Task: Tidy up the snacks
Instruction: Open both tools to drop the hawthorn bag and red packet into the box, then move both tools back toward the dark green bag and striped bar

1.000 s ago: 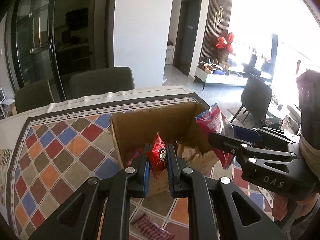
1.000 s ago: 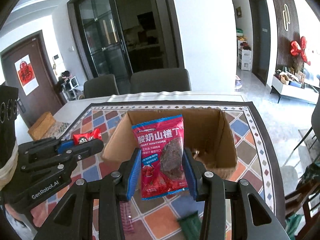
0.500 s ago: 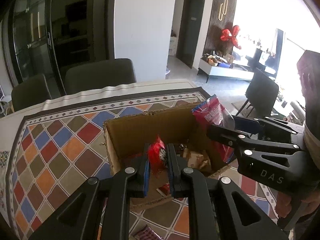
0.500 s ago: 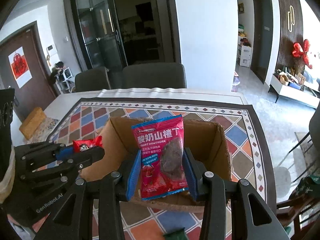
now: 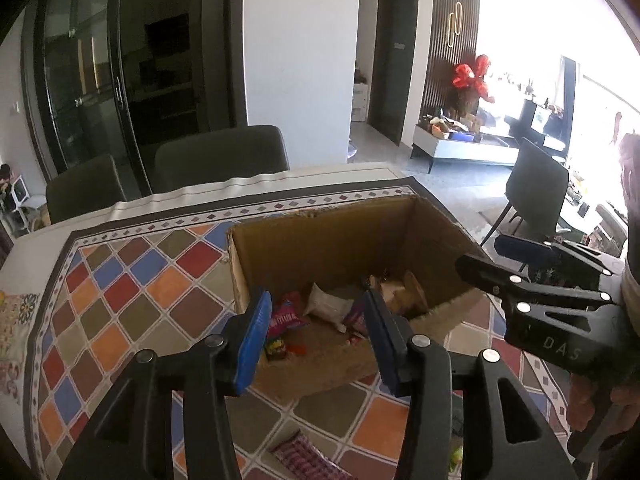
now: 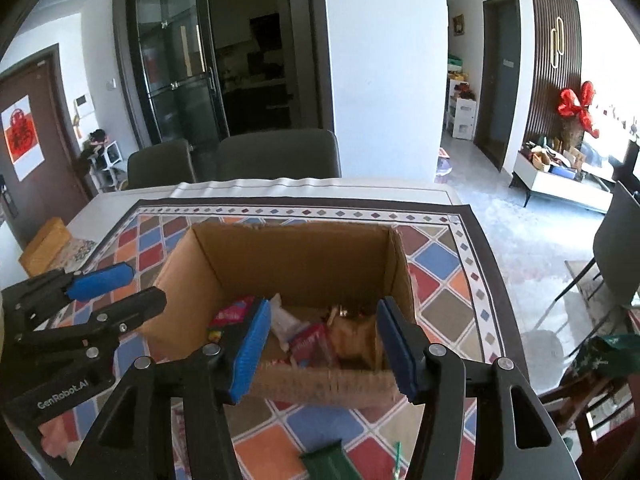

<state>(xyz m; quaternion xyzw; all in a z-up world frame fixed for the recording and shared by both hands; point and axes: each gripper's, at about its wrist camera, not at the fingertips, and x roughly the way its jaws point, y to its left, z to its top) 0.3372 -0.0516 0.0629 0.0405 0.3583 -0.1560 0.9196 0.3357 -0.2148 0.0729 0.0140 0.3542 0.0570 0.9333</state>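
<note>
Two wrist cameras look down across a dining table covered by a patterned cloth point(image 6: 436, 264) of coloured diamonds. An open cardboard box point(image 6: 296, 252) stands on the cloth, directly ahead of both grippers.

The left gripper point(image 5: 316, 328) hangs over the near left part of the box. Its jaws have just been opening, and nothing is between the blue pads point(image 5: 253, 340) now. The right gripper point(image 6: 324, 344) hovers over the near edge of the box. Its jaws have also just been opening, and they too stand apart and empty. In the right camera the left gripper shows at the far left edge, its two fingers separated.

Inside the box lie several snack packets: a red packet point(image 5: 285, 317) near the left wall, a pale crumpled packet point(image 5: 326, 304) in the middle, a dark red packet point(image 6: 314, 340) beside it, and brownish wrappers point(image 6: 352, 334) toward the right. They overlap loosely on the box floor.

More snacks wait outside the box on the near cloth: a red checked packet point(image 5: 300, 456) in the left view and a green packet point(image 6: 326, 460) in the right view.

These packets look light, soft and crinkly, with slick film that can slide between pads. A sensible grasp is on a flat sealed edge or across the narrow width, squeezing gently so the contents are not crushed.
</note>
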